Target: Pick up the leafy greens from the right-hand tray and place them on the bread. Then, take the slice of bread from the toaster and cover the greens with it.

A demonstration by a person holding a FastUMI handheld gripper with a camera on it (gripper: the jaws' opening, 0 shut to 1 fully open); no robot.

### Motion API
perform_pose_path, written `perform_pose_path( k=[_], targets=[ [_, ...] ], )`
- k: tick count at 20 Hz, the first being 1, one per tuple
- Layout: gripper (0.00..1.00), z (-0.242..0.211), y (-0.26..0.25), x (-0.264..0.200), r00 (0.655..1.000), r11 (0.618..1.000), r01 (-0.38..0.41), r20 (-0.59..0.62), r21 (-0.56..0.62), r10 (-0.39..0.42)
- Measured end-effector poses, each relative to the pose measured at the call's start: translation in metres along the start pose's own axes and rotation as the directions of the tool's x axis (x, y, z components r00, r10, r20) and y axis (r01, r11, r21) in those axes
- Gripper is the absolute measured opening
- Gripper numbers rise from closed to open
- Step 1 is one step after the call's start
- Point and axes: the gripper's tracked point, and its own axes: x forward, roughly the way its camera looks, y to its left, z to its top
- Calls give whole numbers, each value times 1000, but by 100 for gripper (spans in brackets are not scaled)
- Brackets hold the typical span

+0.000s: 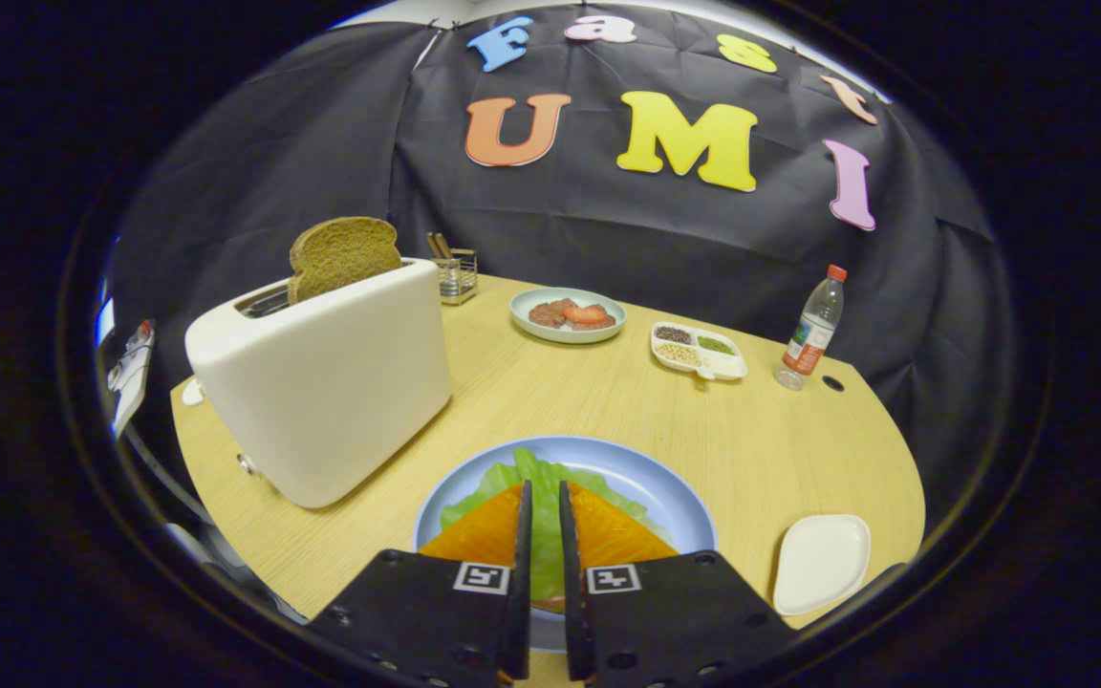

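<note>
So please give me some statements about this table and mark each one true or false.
1. A bread slice stands in the white toaster. True.
2. The leafy greens lie on the small white tray. False: they lie on the blue plate, and the tray is bare.
3. The gripper has its fingers nearly closed above the greens. True.
4. The water bottle lies on its side. False: it stands upright.

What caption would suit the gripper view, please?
Gripper nearly closed around leafy greens over blue plate; bread slice waits in toaster.
</note>
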Motion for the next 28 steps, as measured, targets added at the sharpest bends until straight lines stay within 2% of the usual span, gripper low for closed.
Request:
perform_pose_path(
  k=[3, 6, 9, 14, 17, 23, 28],
  targets=[
    [43, 10, -5, -13, 998, 999, 33, 57, 27, -34],
    [77, 32, -18, -34, 979, 990, 103, 165, 100, -118],
    [98, 59, -22, -62, 950, 974, 145, 253, 172, -186],
    [97, 125, 14, -101, 913, 969, 99, 367, 228, -180],
    [96, 155, 51, -103, 899, 972, 71, 408, 223, -160],
    [96, 172, 141, -62, 916, 980, 15, 390, 197, -92],
    [96, 171, 171, -20, 938, 979, 58, 326, 196, -121]
  ],
)
